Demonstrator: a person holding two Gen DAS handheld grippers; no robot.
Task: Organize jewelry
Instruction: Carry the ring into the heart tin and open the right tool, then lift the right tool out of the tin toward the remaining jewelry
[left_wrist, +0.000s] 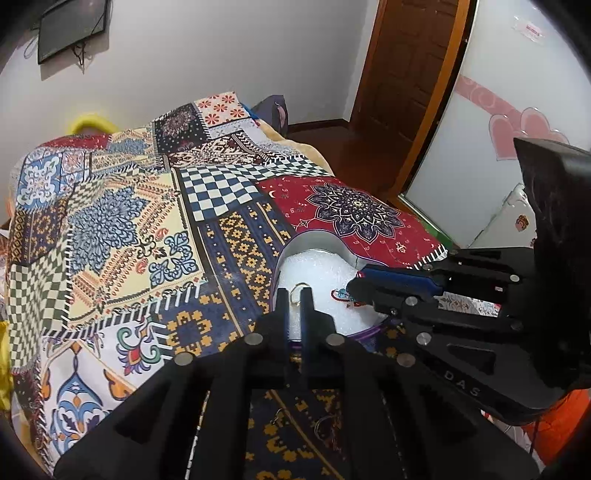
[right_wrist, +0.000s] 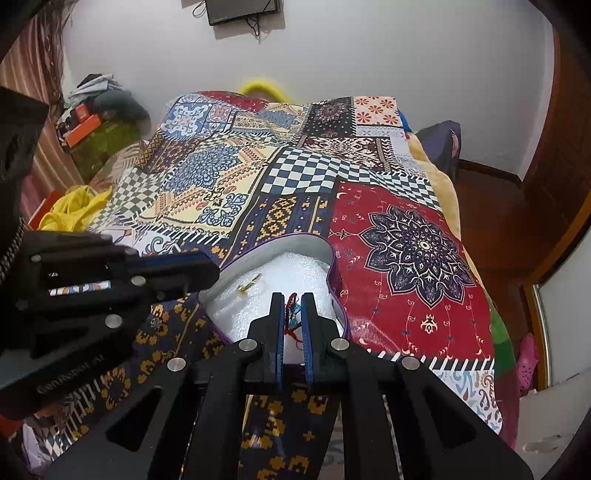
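A heart-shaped box (left_wrist: 284, 254) with white foam lining lies open on the patterned bedspread; it also shows in the right wrist view (right_wrist: 295, 243). My left gripper (left_wrist: 294, 295) is over the box with its jaws close together around a gold ring (left_wrist: 298, 290). My right gripper (right_wrist: 292, 301) is over the same box, shut on a red and blue braided bracelet (right_wrist: 291, 314). In the left wrist view the right gripper (left_wrist: 354, 286) comes in from the right, with the bracelet (left_wrist: 341, 295) at its tip. A small gold piece (right_wrist: 249, 283) lies on the foam.
The patchwork bedspread (left_wrist: 147, 221) covers the bed. Thin wire jewelry pieces (left_wrist: 325, 424) lie on the cloth below the left gripper. A wooden door (left_wrist: 406, 74) and a wardrobe with pink hearts (left_wrist: 509, 133) stand at the right. Clutter (right_wrist: 92, 122) sits at the bed's far left.
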